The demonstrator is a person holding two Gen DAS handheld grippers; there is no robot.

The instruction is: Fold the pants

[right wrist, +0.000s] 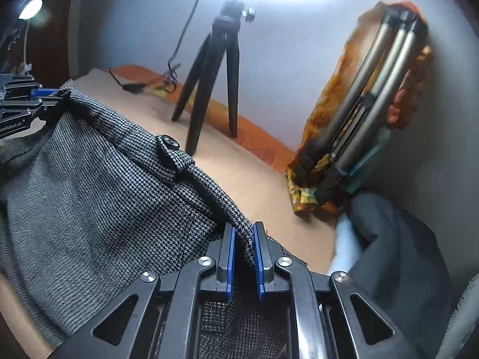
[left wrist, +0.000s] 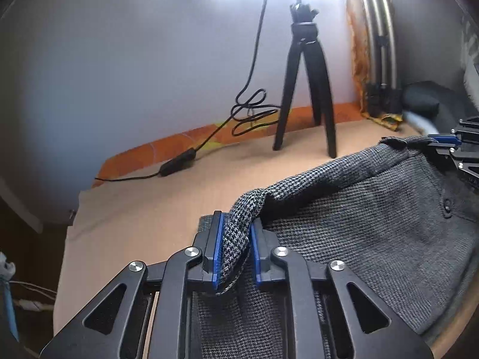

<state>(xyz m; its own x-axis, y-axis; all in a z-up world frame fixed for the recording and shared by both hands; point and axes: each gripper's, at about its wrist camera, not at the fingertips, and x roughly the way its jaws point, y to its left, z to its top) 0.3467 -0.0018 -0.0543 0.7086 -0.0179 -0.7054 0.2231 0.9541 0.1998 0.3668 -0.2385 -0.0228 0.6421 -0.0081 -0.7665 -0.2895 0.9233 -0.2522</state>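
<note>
Left wrist — left gripper pinching pants | right gripper pinching waistband

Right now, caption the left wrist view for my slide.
Left tool pinches the grey pants edge; black tripod stands behind.

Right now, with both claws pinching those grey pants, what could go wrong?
Each gripper, left and right, pinches only a thin edge of the pants, so the cloth could slip out if pulled taut. The black tripod stands close behind on the table; swinging the fabric forward might knock it. Its loose cable could snag too.
</note>
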